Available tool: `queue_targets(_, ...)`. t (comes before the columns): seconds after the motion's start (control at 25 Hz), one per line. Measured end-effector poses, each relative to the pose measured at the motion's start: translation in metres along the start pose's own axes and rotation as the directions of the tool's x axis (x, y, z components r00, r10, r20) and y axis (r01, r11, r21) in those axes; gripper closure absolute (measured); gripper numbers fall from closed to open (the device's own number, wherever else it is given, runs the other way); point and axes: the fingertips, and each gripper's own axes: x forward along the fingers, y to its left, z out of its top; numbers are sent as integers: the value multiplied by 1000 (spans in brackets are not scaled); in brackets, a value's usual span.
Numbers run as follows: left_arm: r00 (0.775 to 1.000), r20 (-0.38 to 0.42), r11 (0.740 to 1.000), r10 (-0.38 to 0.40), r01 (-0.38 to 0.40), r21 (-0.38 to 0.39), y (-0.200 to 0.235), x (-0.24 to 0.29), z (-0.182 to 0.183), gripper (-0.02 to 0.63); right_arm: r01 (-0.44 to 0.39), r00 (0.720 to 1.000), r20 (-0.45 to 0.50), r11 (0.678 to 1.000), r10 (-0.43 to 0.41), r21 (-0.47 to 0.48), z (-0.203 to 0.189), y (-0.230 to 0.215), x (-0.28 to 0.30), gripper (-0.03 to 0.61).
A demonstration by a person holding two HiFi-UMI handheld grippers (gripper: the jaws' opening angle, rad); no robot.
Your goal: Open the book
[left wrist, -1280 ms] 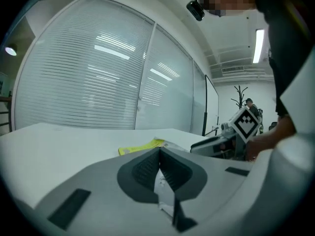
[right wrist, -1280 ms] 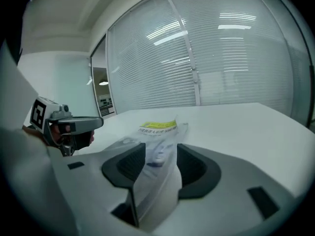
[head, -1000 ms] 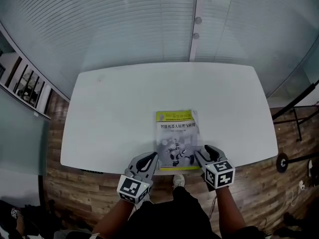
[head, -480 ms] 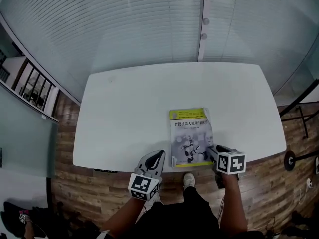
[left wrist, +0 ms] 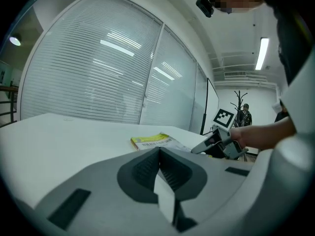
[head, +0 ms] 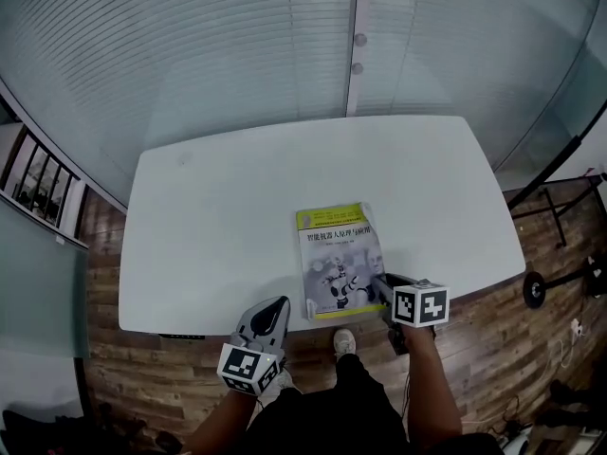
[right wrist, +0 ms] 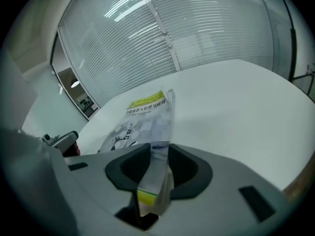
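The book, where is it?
In the head view, the book lies on the table by its front edge, right of centre, one corner between the closing jaws of the right gripper.

Open tabletop (head: pixel 209 226) lies all around the book (head: pixel 337 259).

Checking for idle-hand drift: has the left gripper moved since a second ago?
Yes. The left gripper has slid left along the table's near edge, away from the book it was beside.
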Motion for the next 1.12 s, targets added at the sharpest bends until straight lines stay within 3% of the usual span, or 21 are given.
queue_targets(0.24, 999, 7, 999, -41, 41, 7, -10, -4, 1, 601, 53, 992, 113, 999, -53, -1, 12, -1, -12, 512)
queue_targets(0.4, 999, 20, 999, -48, 48, 5, -9, -13, 0, 600, 91, 981, 175, 994, -79, -61, 21, 9, -22, 529)
queue_targets(0.68, 1000, -8, 1000, 4, -4, 23, 9, -37, -14, 601, 168, 958, 259, 973, -123, -160, 29, 30, -38, 538)
queue_targets(1.12, 1000, -2, 1000, 9, -9, 26, 23, -57, -21, 600, 327, 913, 367, 860, -180, -392, 49, 83, -51, 543)
